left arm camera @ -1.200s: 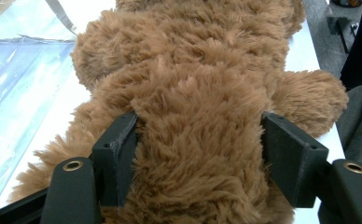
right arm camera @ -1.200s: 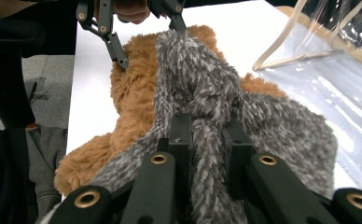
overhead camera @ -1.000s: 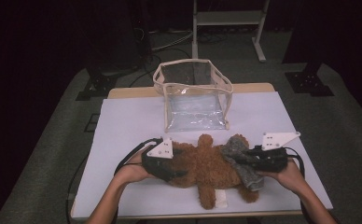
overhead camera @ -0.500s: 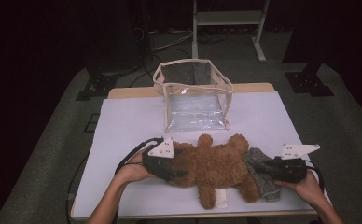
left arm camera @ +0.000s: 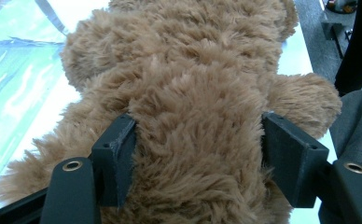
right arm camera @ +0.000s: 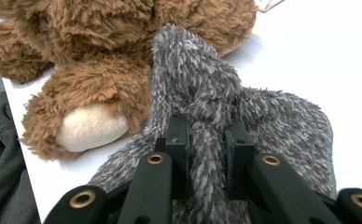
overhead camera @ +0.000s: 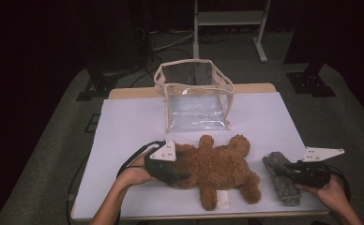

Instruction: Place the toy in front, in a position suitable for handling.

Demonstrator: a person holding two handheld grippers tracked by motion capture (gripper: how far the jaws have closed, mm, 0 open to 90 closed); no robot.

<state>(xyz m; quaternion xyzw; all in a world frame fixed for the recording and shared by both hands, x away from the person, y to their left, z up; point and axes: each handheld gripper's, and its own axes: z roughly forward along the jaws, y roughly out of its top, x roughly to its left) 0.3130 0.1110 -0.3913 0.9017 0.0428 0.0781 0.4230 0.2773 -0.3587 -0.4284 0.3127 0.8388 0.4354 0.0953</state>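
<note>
Now we are clamping the left gripper [overhead camera: 182,177] on the brown teddy bear [overhead camera: 217,165] at the table's six o'clock, while the right gripper [overhead camera: 279,169], pinching the grey fuzzy garment [overhead camera: 283,183] at four o'clock, is risking a slip as its jaws have just been loosening.

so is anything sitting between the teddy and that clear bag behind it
Nothing visible does. The teddy bear lies in front of the clear bag with only bare white table cover between them. The grey fuzzy cloth is off to its side.

Teddy bear [overhead camera: 215,166] lay on the table [overhead camera: 124,126], clear bag [overhead camera: 194,96] behind it, fuzzy cloth [overhead camera: 279,176] just right of it.
</note>
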